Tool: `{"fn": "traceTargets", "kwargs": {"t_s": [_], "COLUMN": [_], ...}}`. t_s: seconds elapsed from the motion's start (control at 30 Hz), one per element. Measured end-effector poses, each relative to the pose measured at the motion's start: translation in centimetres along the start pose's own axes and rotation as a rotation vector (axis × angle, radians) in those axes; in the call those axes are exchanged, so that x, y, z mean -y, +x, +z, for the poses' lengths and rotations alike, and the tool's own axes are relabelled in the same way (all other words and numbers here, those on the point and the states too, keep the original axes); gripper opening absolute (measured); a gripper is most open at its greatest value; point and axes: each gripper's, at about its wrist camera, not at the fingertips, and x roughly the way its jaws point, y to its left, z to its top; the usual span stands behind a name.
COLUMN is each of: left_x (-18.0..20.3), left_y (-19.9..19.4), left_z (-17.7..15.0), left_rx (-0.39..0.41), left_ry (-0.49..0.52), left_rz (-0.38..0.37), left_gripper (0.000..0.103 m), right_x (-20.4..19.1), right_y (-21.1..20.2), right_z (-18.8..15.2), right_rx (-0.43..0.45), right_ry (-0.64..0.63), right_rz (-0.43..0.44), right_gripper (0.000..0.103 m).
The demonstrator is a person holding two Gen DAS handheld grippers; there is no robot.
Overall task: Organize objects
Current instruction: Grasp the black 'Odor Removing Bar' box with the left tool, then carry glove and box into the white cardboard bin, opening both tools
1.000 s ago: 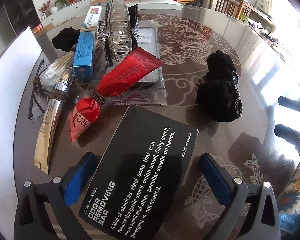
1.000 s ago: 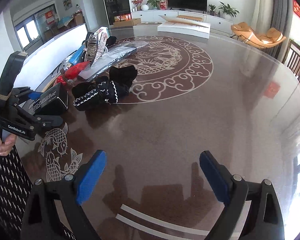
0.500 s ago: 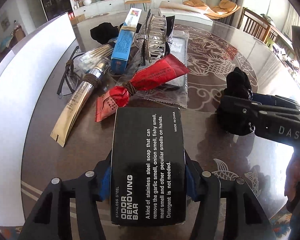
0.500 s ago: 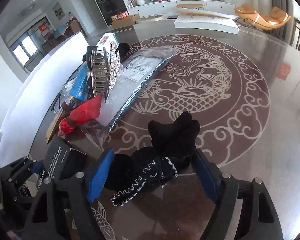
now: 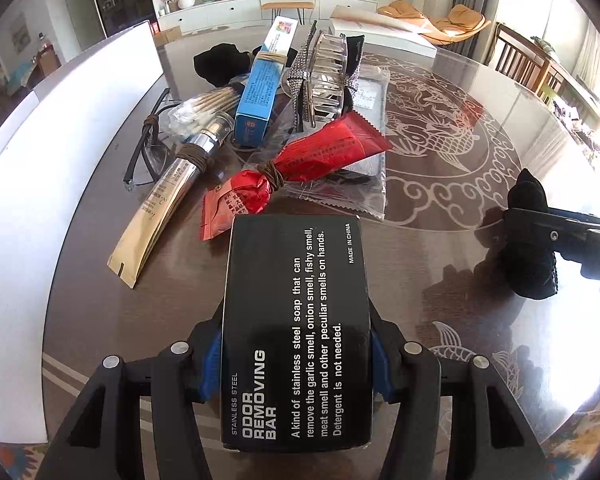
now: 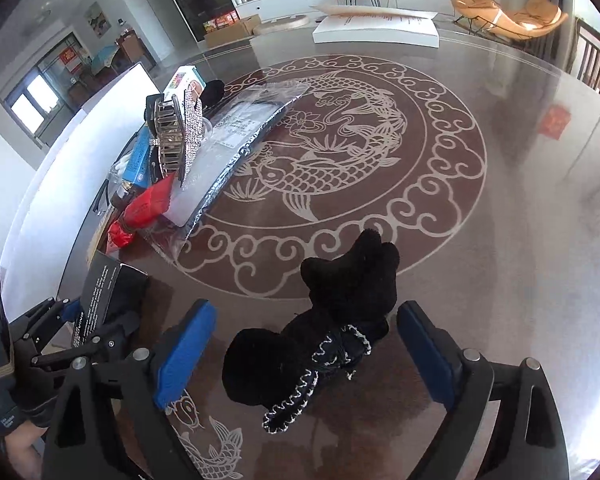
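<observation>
My left gripper [image 5: 296, 364] is shut on a black box [image 5: 296, 328] printed "odor removing bar", pads on its two long sides, near the table's front edge. The box also shows in the right wrist view [image 6: 104, 292]. My right gripper [image 6: 304, 344] is open, its blue pads on either side of a black fabric bundle [image 6: 324, 320] with white stitching that lies on the table. They do not touch it. The bundle also shows at the right of the left wrist view [image 5: 532, 256].
A pile lies beyond the box: red tube [image 5: 320, 152], red packet [image 5: 232, 208], gold tube [image 5: 160, 208], blue carton [image 5: 260, 92], hair claw [image 5: 324, 76], plastic-wrapped pack [image 5: 364, 184], glasses [image 5: 148, 152]. A white board [image 5: 60, 160] stands along the left. The round table [image 6: 500, 200] carries a fish pattern.
The left gripper has stayed shut on the black box, which it closed on a second ago. The right gripper has moved further around the black bundle.
</observation>
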Motion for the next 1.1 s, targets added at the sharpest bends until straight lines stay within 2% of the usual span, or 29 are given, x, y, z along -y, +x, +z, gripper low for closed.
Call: {"fn": "traceTargets", "kwargs": {"t_s": [0.1, 0.17, 0.2, 0.3, 0.4, 0.5, 0.6, 0.7, 0.8, 0.87, 1.0, 1.1], "left_x": [0.0, 0.0, 0.0, 0.1, -0.3, -1.2, -2.8, -5.1, -8.7, -11.8, -19.4, -25.5], "left_y": [0.0, 0.0, 0.0, 0.1, -0.3, -2.0, -3.8, -6.5, -9.8, -12.4, -16.5, -17.3], "left_z": [0.0, 0.0, 0.0, 0.1, 0.0, -0.1, -0.8, -1.7, -1.7, -1.5, -0.9, -0.7], "left_rx": [0.001, 0.002, 0.003, 0.006, 0.025, 0.082, 0.119, 0.163, 0.224, 0.27, 0.335, 0.326], "left_ry": [0.0, -0.001, -0.002, -0.005, -0.024, -0.081, -0.152, -0.21, -0.281, -0.319, -0.394, -0.485], "left_rz": [0.0, -0.002, -0.002, -0.005, -0.022, -0.083, -0.152, -0.173, -0.178, -0.149, -0.027, 0.052], "left_gripper": [0.058, 0.058, 0.058, 0.057, 0.057, 0.057, 0.057, 0.057, 0.057, 0.057, 0.057, 0.057], "right_x": [-1.2, -2.3, -2.7, -2.5, -1.7, -1.6, -2.4, -4.0, -7.2, -10.6, -19.6, -27.6], "right_y": [1.4, 1.3, 1.1, 0.5, -0.6, -2.3, -4.1, -5.8, -7.3, -8.2, -9.6, -9.6], "right_z": [-0.3, -0.9, -1.2, -1.9, -2.1, -2.1, -1.6, -0.6, 1.1, 2.4, 5.2, 6.6], "right_rx": [-0.041, -0.02, -0.004, 0.017, 0.034, 0.069, 0.105, 0.138, 0.17, 0.202, 0.248, 0.254], "right_ry": [-0.043, -0.113, -0.141, -0.152, -0.14, -0.14, -0.156, -0.165, -0.197, -0.239, -0.336, -0.428], "right_rz": [-0.048, -0.101, -0.117, -0.119, -0.101, -0.07, -0.035, 0.028, 0.117, 0.189, 0.353, 0.466], "right_gripper": [0.093, 0.078, 0.063, 0.043, 0.039, 0.039, 0.039, 0.039, 0.039, 0.039, 0.039, 0.039]}}
